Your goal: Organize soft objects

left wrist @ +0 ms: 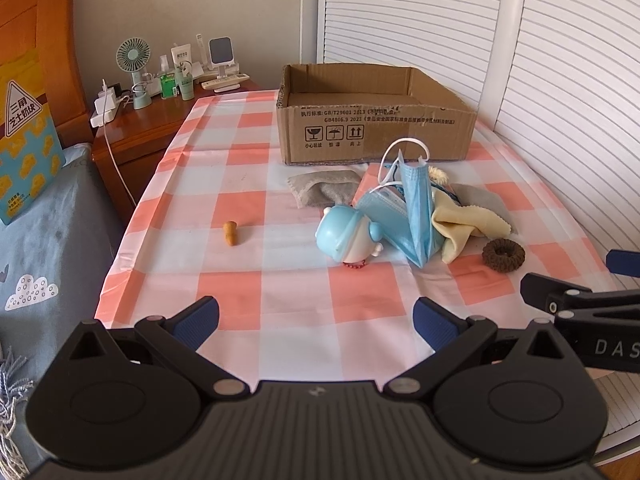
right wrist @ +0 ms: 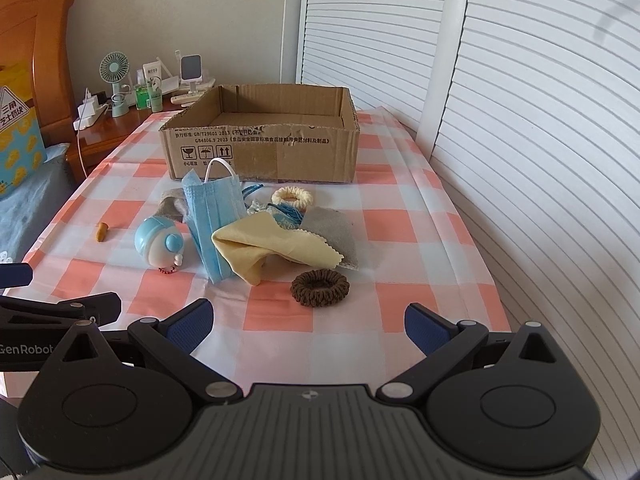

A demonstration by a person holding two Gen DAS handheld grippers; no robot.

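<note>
The left gripper (left wrist: 316, 326) stood with its jaws spread wide and nothing between them, above the near edge of the checked tablecloth (left wrist: 248, 168). The right gripper (right wrist: 308, 328) stood likewise, jaws wide apart and empty. Part of the right gripper showed at 3 o'clock in the left wrist view.

From the left gripper, the pile of soft objects lay at about 1 o'clock, well apart from the fingertips. A blue face mask (left wrist: 416, 216) stood folded in the pile, with its white ear loop raised. A yellow cloth (left wrist: 460, 226) lay against the mask on the 3 o'clock side. A blue and white round toy (left wrist: 348, 236) rested just beside the mask at its 9 o'clock. A grey cloth (left wrist: 324, 188) lay behind the toy. A small orange piece (left wrist: 231, 233) lay alone at 11 o'clock, well apart from the pile.

From the right gripper, a brown hair tie (right wrist: 320, 288) lay at 12 o'clock, the nearest soft object, apart from both fingers. The yellow cloth lay just beyond it. A second grey cloth (right wrist: 336, 228) lay partly under the yellow cloth. A cream hair tie (right wrist: 291, 197) lay farther at 12 o'clock, near the cardboard box (right wrist: 264, 152).

The box stood open at the far side of the pile. Its visible interior held no objects.
</note>
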